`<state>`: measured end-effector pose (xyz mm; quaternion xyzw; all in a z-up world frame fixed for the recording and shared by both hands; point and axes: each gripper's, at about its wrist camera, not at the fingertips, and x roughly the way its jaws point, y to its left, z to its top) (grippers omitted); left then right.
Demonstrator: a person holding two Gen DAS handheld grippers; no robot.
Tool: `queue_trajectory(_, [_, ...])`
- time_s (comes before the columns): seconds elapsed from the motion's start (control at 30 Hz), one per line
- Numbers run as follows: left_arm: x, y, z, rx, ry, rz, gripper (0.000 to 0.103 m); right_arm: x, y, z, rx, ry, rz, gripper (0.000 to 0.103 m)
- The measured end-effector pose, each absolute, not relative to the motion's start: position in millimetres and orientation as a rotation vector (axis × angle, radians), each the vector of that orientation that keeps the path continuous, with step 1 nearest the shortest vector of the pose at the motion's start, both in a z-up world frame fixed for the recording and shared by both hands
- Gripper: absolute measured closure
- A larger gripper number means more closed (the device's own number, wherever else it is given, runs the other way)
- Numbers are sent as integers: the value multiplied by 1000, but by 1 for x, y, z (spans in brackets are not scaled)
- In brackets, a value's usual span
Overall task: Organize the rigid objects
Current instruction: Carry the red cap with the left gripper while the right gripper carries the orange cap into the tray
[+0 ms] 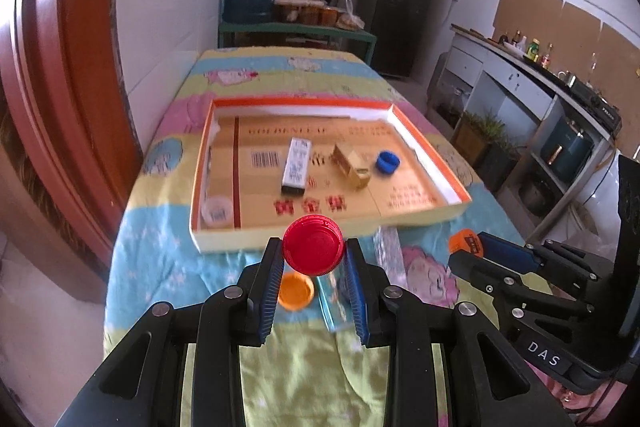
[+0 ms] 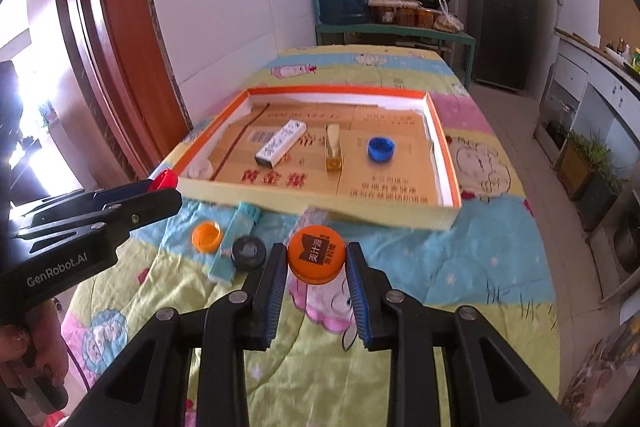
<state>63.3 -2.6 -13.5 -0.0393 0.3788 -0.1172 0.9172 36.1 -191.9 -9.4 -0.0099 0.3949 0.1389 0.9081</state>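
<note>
Left wrist view shows the left claw point(image 1: 313, 255) in the lower middle of the frame, clenched on a red cap point(image 1: 313, 245) that sits between its blue pads, above the quilt point(image 1: 160, 251) that covers the tabletop. Behind the cap lies a shallow tray point(image 1: 440, 163) with an orange rim; inside it are a white box point(image 1: 296, 166), a gold box point(image 1: 352, 165), a blue cap point(image 1: 387, 162) and, in the near left corner, a clear lid point(image 1: 217, 211). Under the claw an orange cap point(image 1: 295, 291) lies open side up on the quilt. Right wrist view shows the right claw point(image 2: 317, 261) in the lower middle, grasping a printed orange cap point(image 2: 317, 259) by its sides. To the left of it, on the quilt, lie a black cap point(image 2: 249, 252) and a teal packet point(image 2: 236, 243), touching each other.
</note>
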Motion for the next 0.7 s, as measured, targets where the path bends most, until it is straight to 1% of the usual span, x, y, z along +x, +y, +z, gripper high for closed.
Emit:
queue_trajectory(0.4, [126, 3, 0, -53, 789, -215, 72, 79, -199, 10, -31, 789, 291, 73])
queue_trajectory(0.7, [180, 6, -5, -30, 832, -191, 72, 124, -206, 13, -36, 809, 305, 73])
